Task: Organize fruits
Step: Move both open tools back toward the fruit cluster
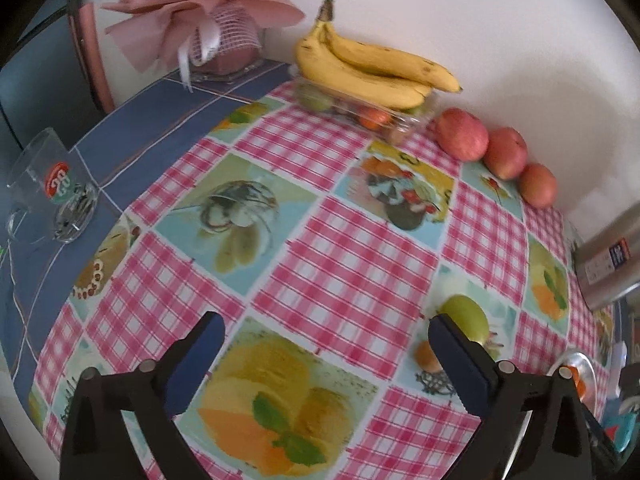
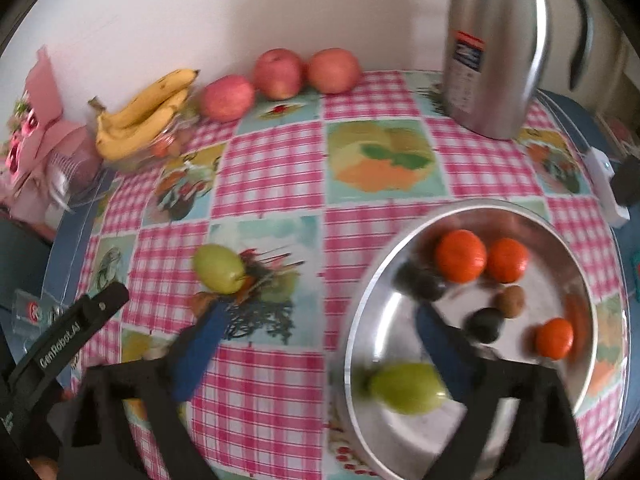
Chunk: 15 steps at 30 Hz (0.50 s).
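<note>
Between right gripper (image 2: 316,348) fingers: nothing held, jaws wide, above metal plate (image 2: 576,264) rim at right front part of tablecloth (image 2: 276,168). Green fruit (image 2: 406,388) lies blurred in plate near front rim, probably just let go. Left gripper (image 1: 326,340) jaws also wide, empty. Second green fruit (image 1: 470,316) and small brown fruit (image 1: 426,356) lie on cloth just beside left gripper's right finger. Apples (image 1: 462,134) and bananas (image 1: 372,68) wait at far edge, by wall. Advice: centre jaws over second green fruit, close gently, it is round and may roll.
</note>
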### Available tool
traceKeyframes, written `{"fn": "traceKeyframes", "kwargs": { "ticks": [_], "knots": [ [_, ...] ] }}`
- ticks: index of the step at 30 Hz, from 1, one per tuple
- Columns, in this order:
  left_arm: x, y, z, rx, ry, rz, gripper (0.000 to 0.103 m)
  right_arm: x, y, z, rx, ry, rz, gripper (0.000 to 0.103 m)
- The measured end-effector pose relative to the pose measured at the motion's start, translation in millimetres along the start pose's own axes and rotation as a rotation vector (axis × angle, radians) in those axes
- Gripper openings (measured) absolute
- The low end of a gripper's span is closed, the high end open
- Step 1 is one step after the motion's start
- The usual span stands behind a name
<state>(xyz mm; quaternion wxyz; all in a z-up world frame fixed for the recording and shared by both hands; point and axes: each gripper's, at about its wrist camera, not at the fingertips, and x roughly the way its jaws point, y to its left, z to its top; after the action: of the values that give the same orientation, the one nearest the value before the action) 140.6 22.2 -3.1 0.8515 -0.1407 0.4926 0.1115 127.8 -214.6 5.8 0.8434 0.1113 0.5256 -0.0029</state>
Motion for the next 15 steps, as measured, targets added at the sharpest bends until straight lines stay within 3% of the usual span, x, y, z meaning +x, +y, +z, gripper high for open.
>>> {"fn": "traceKeyframes", "kwargs": {
  "ticks": [8, 15],
  "knots": [
    [14.1, -1.2, -1.5, 0.007, -0.004, -0.05, 0.103, 6.4, 6.7, -2.3, -0.018, -0.01, -0.009, 0.1],
    [34.0, -18.6, -10.8, 0.045, 0.107, -0.141, 0.103, 9.5, -2.8, -0.3, 0.02, -0.004, -0.022, 0.1]
  ]
}}
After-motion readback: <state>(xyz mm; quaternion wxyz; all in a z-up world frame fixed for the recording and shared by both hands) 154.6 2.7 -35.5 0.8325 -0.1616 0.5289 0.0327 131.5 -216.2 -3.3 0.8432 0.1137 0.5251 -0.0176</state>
